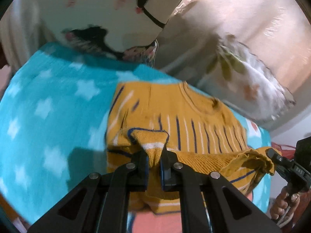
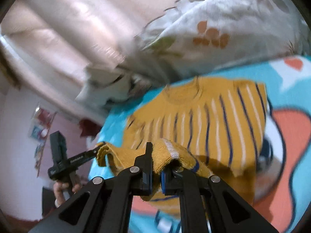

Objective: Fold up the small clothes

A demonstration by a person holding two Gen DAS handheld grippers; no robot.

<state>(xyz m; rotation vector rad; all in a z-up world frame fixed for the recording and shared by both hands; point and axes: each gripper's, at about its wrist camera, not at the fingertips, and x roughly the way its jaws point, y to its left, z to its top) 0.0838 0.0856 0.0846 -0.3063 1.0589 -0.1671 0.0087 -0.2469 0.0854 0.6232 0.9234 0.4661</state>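
Sweater [image 1: 175, 120] fills the left wrist view, mustard knit with navy and white stripes, lying on a turquoise star blanket [image 1: 48, 97]. Its neckline points away from the left gripper [image 1: 154, 161], so the long axis runs straight ahead from the fingers toward the pillows [image 1: 97, 9]. The left gripper is clenched on a raised fold of the hem. At the right edge the right gripper [image 1: 272, 155] pinches the hem's other corner, though its jaws are cut off and blurred here

From the right wrist view, the sweater [image 2: 213, 120] again stretches forward, collar farthest off. The right gripper [image 2: 155, 163] grips the hem bunched between its fingers; one finger is buried under the knit. The left gripper [image 2: 93, 153] shows at the left, its tip touching the far hem corner. Both hold the near edge about equally, so I judge the fold would carry hem toward collar. The sleeves are hidden, and motion blur smears the bedding
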